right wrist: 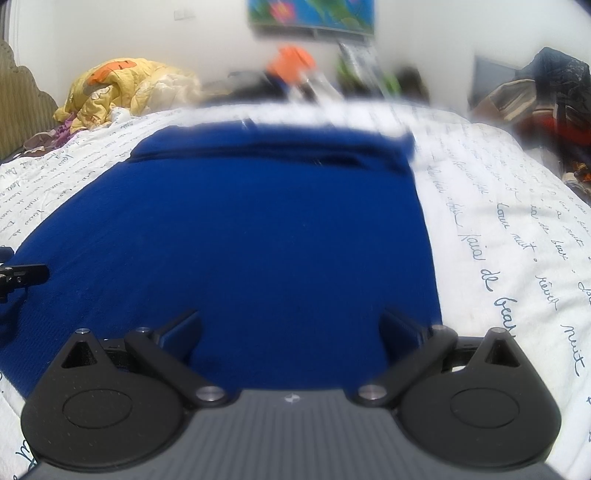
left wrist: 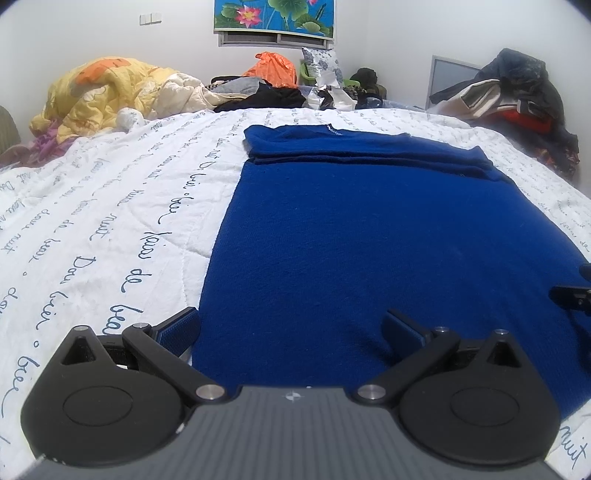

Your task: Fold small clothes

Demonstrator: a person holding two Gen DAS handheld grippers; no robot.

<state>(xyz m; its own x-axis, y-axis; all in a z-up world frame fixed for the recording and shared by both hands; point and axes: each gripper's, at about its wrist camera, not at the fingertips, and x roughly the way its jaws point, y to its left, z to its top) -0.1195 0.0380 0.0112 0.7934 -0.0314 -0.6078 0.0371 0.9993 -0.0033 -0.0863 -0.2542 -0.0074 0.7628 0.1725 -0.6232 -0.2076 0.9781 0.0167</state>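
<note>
Left gripper (left wrist: 291, 328): jaws wide, holding nothing, at the near left corner of the sweater (left wrist: 369, 240). Right gripper (right wrist: 291, 328): likewise spread and unladen, at the near right corner. We log the sweater flat on the quilt (left wrist: 110, 221), far end already folded. Risk, in our view: pinching quilt along with the hem, or uneven lifts skewing the fold.

White walls (left wrist: 110, 37) enclosing room; lotus painting (left wrist: 275, 16) hanging above script-printed bedspread (left wrist: 92, 206); yellow quilt (left wrist: 96, 92) lying crumpled.
</note>
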